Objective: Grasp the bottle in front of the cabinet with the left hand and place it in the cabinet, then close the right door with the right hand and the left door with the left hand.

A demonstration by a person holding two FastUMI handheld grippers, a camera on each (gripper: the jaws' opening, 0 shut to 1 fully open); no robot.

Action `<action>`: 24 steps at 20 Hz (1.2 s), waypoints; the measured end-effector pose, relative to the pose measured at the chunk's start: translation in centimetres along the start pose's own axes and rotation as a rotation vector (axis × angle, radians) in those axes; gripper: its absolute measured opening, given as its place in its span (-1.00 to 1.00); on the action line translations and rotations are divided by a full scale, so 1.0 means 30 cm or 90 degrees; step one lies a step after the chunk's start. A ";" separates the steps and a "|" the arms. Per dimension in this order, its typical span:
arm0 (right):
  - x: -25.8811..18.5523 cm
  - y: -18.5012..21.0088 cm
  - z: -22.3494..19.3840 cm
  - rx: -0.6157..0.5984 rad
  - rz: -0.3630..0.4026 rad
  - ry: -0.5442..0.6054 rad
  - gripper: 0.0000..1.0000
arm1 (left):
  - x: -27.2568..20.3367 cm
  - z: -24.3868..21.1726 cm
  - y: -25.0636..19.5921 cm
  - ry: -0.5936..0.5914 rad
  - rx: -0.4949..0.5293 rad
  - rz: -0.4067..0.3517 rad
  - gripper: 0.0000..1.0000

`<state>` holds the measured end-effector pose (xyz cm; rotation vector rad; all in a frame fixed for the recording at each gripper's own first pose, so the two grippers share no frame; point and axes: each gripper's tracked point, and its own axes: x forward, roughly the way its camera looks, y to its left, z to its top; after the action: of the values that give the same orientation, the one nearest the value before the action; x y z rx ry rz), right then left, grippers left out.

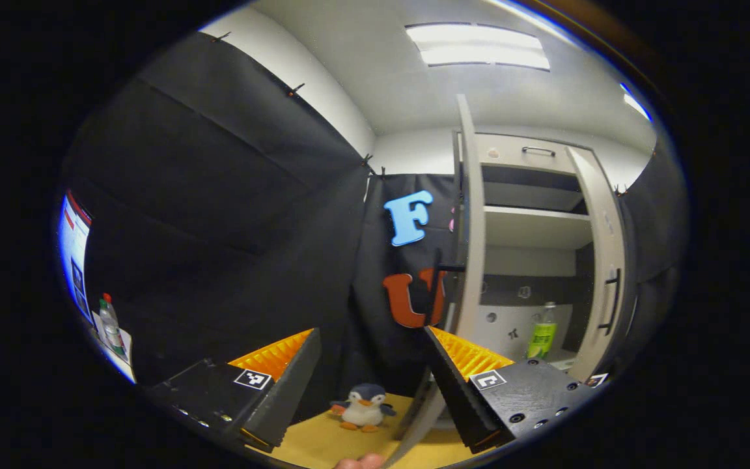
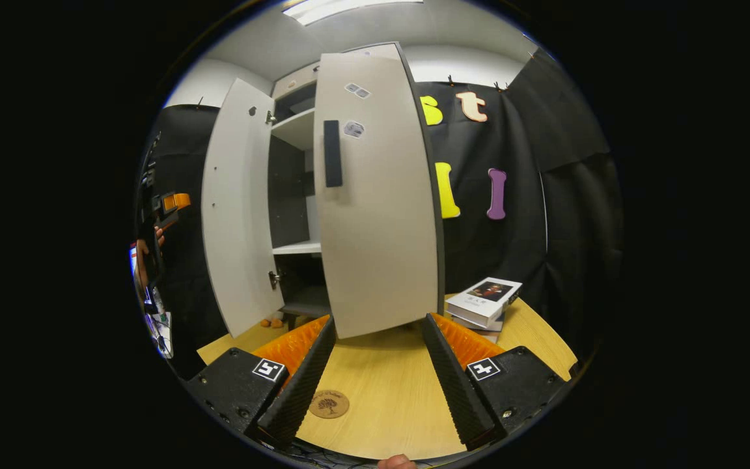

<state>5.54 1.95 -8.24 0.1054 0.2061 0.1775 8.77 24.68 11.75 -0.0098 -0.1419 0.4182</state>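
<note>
The clear bottle (image 1: 542,333) with a green label stands upright on the low shelf inside the white cabinet (image 1: 531,228). Both doors are swung out: the left door (image 1: 472,228) is edge-on and the right door (image 1: 603,260) carries a dark handle. My left gripper (image 1: 375,384) is open and holds nothing, off to the left of the cabinet. In the right gripper view, the right door (image 2: 381,208) with its handle (image 2: 332,153) faces me, and the left door (image 2: 238,208) stands beyond it. My right gripper (image 2: 378,378) is open just short of the right door's lower edge. The left gripper (image 2: 170,205) shows at far left.
A plush penguin (image 1: 362,407) sits on the yellow table (image 1: 323,443) by the left door. A second bottle (image 1: 110,322) with a red cap stands far left near a screen. Stacked books (image 2: 482,299) lie to the right of the cabinet, and a round coaster (image 2: 329,404) lies on the table.
</note>
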 end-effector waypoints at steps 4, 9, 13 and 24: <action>0.005 -0.051 0.009 0.016 -0.027 -0.007 0.67 | 0.106 -0.082 0.007 0.038 -0.033 0.000 0.99; 0.028 -0.070 0.040 0.014 -0.029 -0.017 0.64 | 0.094 -0.083 0.002 0.047 -0.108 0.000 0.86; 0.041 -0.069 0.058 0.011 -0.024 -0.023 0.64 | 0.063 -0.076 -0.081 0.045 -0.088 -0.016 0.85; -0.003 -0.135 0.084 0.021 -0.073 -0.027 0.64 | 0.001 -0.086 -0.534 0.055 -0.109 -0.235 0.89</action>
<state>6.66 -2.25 -6.26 0.1298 0.1722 0.0572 15.63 10.09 9.82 -0.1682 -0.0916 0.0352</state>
